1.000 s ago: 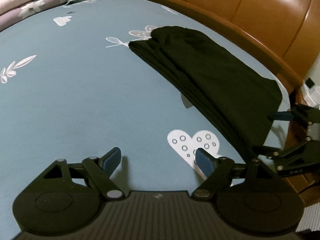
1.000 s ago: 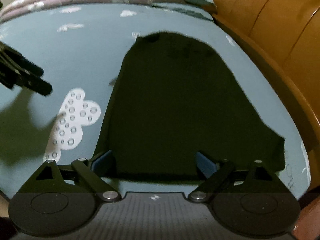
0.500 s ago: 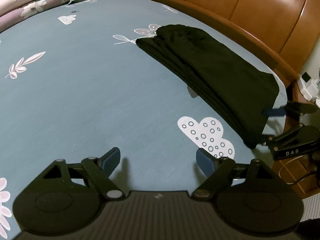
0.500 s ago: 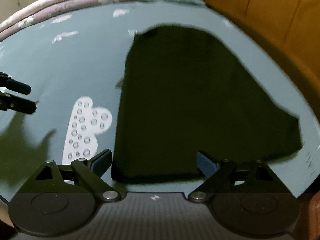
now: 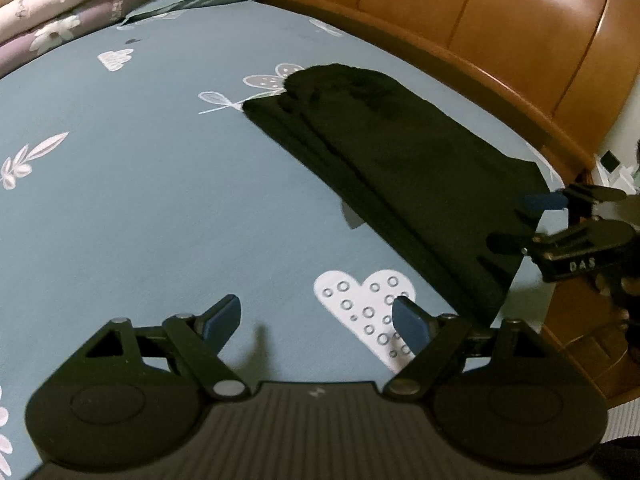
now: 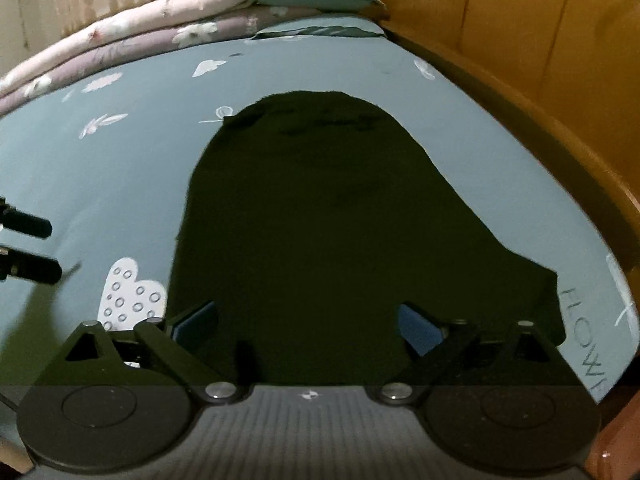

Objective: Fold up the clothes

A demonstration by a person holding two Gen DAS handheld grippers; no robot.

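A black garment [image 5: 400, 168] lies folded in flat layers on the blue patterned bed sheet [image 5: 140, 200], near the bed's right side. In the right wrist view the same garment [image 6: 320, 220] fills the middle of the picture. My left gripper [image 5: 316, 320] hovers open over bare sheet, to the left of the garment's near end, with nothing between its fingers. My right gripper [image 6: 308, 324] hangs over the garment's near edge with its jaws opening and the pads clear of the cloth. The right gripper [image 5: 524, 220] also shows at the right edge of the left wrist view.
A wooden headboard [image 5: 500, 32] and bed rail [image 6: 560, 152] run along the right side. Folded quilts and a pillow [image 6: 168, 28] are stacked at the far end of the bed. The left gripper's fingers [image 6: 28, 248] poke in at the left edge of the right wrist view.
My right gripper has drawn back from the garment's near edge and rolled a little, its jaws spreading wider. The left gripper shifted slightly over the sheet. The garment lies still.
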